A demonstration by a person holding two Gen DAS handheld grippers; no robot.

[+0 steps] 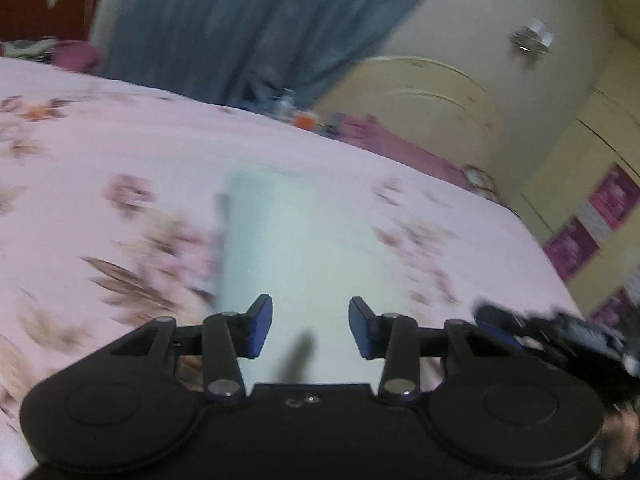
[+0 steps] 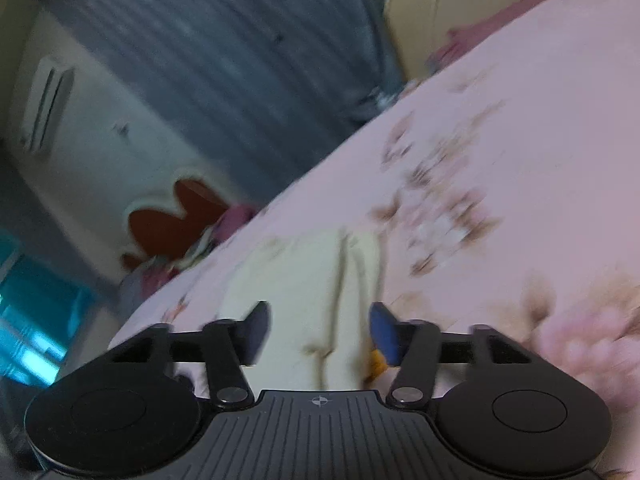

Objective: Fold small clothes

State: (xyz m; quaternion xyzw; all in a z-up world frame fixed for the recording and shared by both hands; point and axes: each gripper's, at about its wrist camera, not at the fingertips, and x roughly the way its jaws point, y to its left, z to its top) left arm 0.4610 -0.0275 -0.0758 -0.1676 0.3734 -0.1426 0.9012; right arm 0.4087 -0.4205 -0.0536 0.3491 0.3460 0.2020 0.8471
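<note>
Both jaw pairs stand apart, left gripper (image 1: 310, 327) and right gripper (image 2: 319, 333) empty; no legible writing.

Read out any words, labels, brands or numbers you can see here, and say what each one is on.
None can be read.
Purple posters on the cupboard: print too blurred.
Left gripper body: small embossed mark, illegible.
Right gripper body: a small crosshair symbol, no letters.
Bedsheet: flower pattern only.

Floral pink bed (image 1: 120, 152), pale folded cloth (image 1: 296, 240), cream garment (image 2: 304, 280)
</note>
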